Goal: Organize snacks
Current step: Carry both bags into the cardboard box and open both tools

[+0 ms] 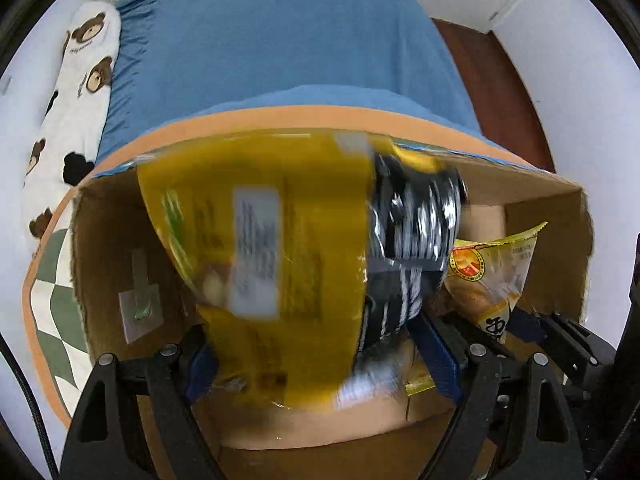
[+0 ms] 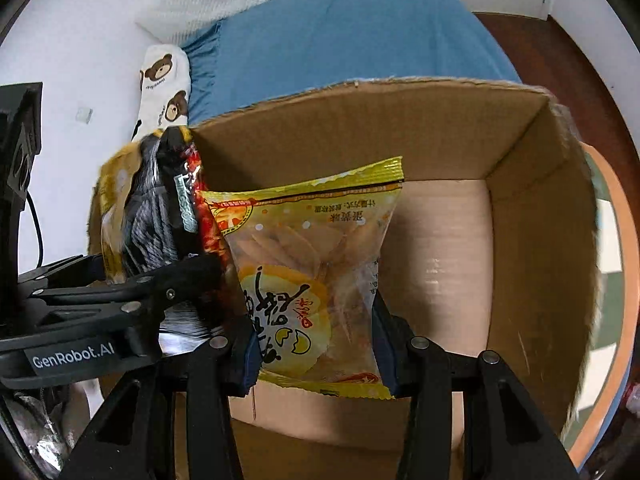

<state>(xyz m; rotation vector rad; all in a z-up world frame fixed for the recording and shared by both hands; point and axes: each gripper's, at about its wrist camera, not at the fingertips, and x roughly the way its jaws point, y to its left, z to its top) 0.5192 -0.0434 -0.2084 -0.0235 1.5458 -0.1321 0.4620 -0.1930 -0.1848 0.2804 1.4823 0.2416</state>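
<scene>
A bed [image 1: 280, 40] with a blue sheet fills the upper frame in both views, with a bear-print pillow [image 1: 86, 60] at upper left; a cardboard box [image 2: 520, 240] stands open in front of it on a round counter [image 1: 44, 320] with an orange rim and a checked top.

The left gripper [image 1: 320, 356] has its jaws pinching a large yellow bag [image 1: 272, 248], apparently together with a black-and-silver pack [image 1: 412, 240] pressed against its right side; both are blurred. The bags rise from the jaws toward the top of the frame, over the box's left part.

The right gripper [image 2: 316, 352] has its jaws pinching a yellow chip bag [image 2: 308, 256] at its lower end, long axis upright, label upside down. It hangs inside the box, left of centre, touching the left gripper's bags.

Judgement: the box floor to the right of the chip bag is free, and the right gripper is nearer to it. The two loads crowd each other at the left wall.
</scene>
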